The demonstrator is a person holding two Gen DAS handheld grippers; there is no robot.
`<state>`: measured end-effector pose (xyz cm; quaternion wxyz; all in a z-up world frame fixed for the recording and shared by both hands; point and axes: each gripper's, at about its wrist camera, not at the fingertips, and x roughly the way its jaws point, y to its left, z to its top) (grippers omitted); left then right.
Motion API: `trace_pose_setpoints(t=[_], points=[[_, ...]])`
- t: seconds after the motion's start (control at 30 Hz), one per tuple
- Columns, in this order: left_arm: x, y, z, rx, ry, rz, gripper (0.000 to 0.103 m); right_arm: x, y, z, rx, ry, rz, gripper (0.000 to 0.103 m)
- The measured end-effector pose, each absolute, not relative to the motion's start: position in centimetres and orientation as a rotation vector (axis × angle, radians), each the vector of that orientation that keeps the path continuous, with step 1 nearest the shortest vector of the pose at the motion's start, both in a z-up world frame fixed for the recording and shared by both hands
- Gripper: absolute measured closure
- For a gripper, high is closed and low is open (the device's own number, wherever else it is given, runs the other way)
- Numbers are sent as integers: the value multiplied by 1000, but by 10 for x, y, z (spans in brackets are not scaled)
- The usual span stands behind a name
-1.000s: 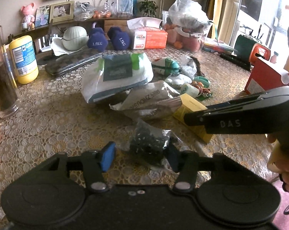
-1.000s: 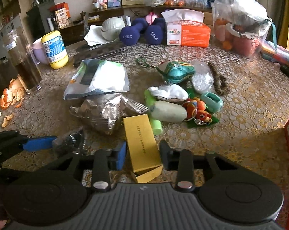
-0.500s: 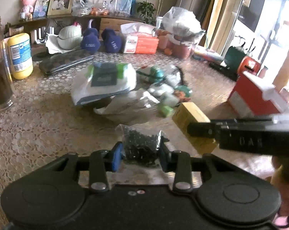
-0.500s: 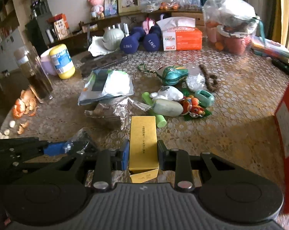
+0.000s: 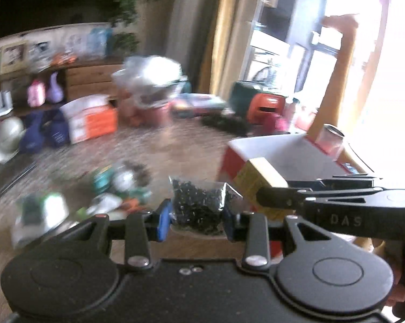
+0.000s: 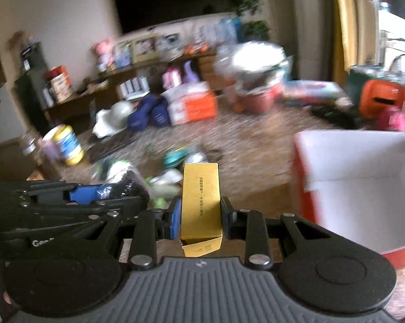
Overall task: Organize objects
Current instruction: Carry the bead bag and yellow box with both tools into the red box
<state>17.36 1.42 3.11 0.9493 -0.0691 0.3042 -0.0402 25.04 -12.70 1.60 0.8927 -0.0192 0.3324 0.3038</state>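
My left gripper is shut on a clear bag of small black pieces and holds it in the air above the table. My right gripper is shut on a long yellow box, also lifted. In the left wrist view the yellow box and the right gripper sit just to the right, in front of an open red box with a white inside. In the right wrist view that red box is at the right, and the bag in the left gripper is at the left.
Both views are blurred by motion. Loose small items lie on the patterned table. At the back stand an orange tissue box, blue dumbbells, a yellow jar and a bagged pot.
Both grippers have closed on their objects, lifted them off the table and swung right toward the red box, which now fills more of both views.
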Motion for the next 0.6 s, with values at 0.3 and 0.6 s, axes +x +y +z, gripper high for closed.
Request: trace_pose_setpoints(t=[0.3, 0.6], points=[[247, -72, 37, -86, 691, -196, 66, 295, -228, 36, -9, 670, 404, 74], [322, -130, 32, -100, 815, -227, 66, 340, -285, 19, -28, 734, 281, 74]])
